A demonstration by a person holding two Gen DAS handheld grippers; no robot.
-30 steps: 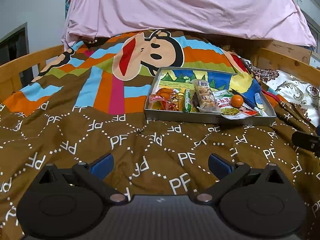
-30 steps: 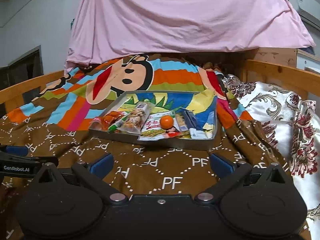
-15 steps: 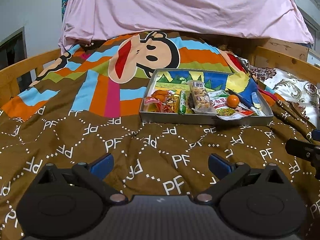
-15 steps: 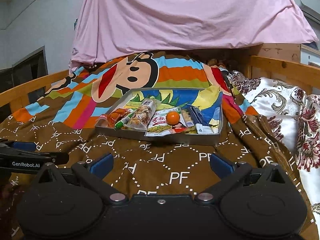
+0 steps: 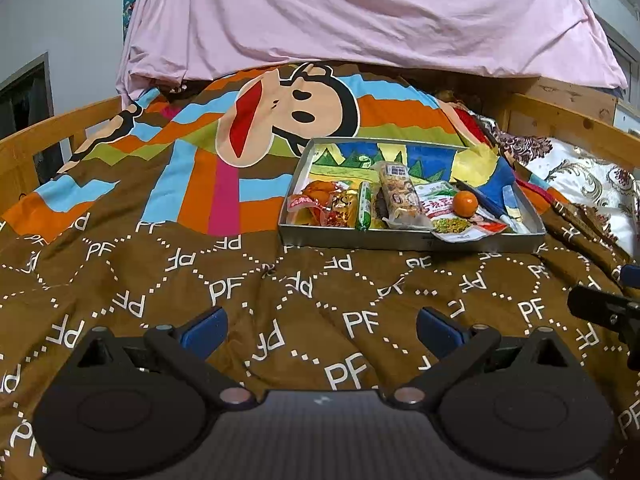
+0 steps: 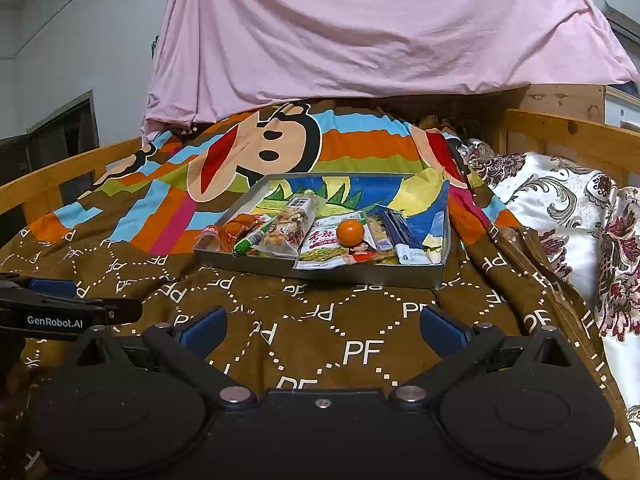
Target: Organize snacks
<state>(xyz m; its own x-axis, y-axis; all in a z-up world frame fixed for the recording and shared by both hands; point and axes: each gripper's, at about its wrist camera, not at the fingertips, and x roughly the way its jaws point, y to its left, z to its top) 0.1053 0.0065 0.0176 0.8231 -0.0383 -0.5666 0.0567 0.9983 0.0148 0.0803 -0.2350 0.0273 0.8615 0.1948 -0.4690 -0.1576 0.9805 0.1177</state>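
Note:
A shallow metal tray (image 5: 408, 239) (image 6: 320, 272) rests on the brown quilt, holding several snack packets. Among them are a small orange (image 5: 465, 203) (image 6: 350, 232), a clear packet of biscuits (image 5: 398, 196) (image 6: 290, 226), a green-and-white pea packet (image 5: 452, 220) (image 6: 326, 246), a green tube (image 5: 363, 210) (image 6: 252, 240) and red-orange wrappers (image 5: 316, 200) (image 6: 236, 230). My left gripper (image 5: 320, 326) hovers open over the quilt, well short of the tray. My right gripper (image 6: 320, 326) is open too, near the tray's front edge. Neither holds anything.
Wooden bed rails (image 5: 60, 136) (image 6: 572, 136) run along both sides. A pink sheet (image 5: 360, 20) hangs behind the bed. A floral white cover (image 6: 560, 216) lies at the right. The other gripper's arm shows at each view's edge (image 5: 608, 312) (image 6: 60, 316).
Both grippers have drawn back and risen a little, so the tray sits slightly farther off. The tray's contents have not moved. Both jaws stay open.

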